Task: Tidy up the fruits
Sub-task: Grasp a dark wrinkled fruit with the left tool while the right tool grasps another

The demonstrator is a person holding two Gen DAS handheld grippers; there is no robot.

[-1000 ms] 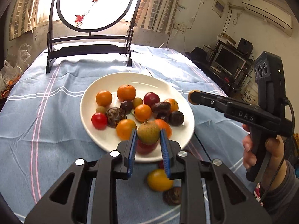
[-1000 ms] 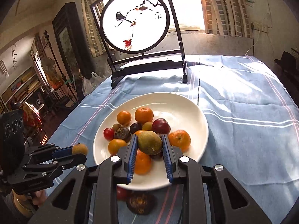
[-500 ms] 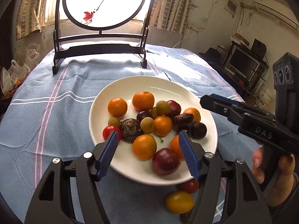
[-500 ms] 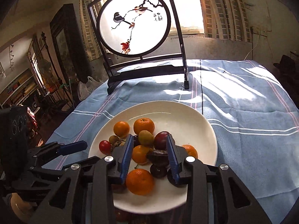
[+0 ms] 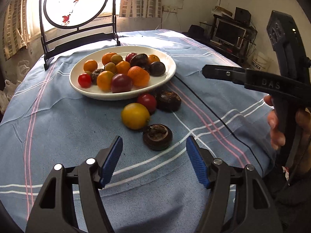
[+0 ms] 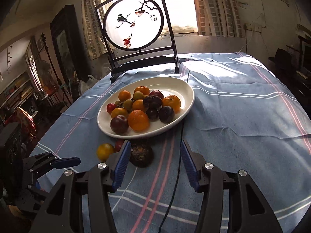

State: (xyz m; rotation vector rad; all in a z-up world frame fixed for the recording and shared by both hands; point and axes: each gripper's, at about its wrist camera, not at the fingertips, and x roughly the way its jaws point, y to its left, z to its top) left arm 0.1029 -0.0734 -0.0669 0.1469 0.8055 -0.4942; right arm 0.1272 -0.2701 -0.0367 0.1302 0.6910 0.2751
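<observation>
A white plate [image 5: 124, 96] [image 6: 147, 134] holds several oranges, plums, tomatoes and dark fruits. On the blue cloth in front of it lie a yellow fruit [image 5: 135, 116] [image 6: 105, 151], a red tomato [image 5: 147, 102] and two dark brown fruits [image 5: 168, 101] [image 5: 157, 136]. My left gripper [image 5: 154, 143] hangs open and holds nothing, just short of the nearer dark fruit. My right gripper [image 6: 155, 147] is opening, with nothing pressed between its pads. One dark fruit [image 6: 141, 154] lies on the cloth beside its left finger [image 6: 122, 159].
A round bird screen on a black stand [image 5: 77, 3] [image 6: 136, 21] rises behind the plate. A black cable [image 6: 176, 174] runs across the cloth toward me. A person's hand [image 5: 276, 128] holds the right gripper's handle. Shelves and furniture crowd the room around the table.
Both grippers let their fruits go onto the plate and opened. Both then drew back from the plate toward the near side of the table, over the loose fruits.
</observation>
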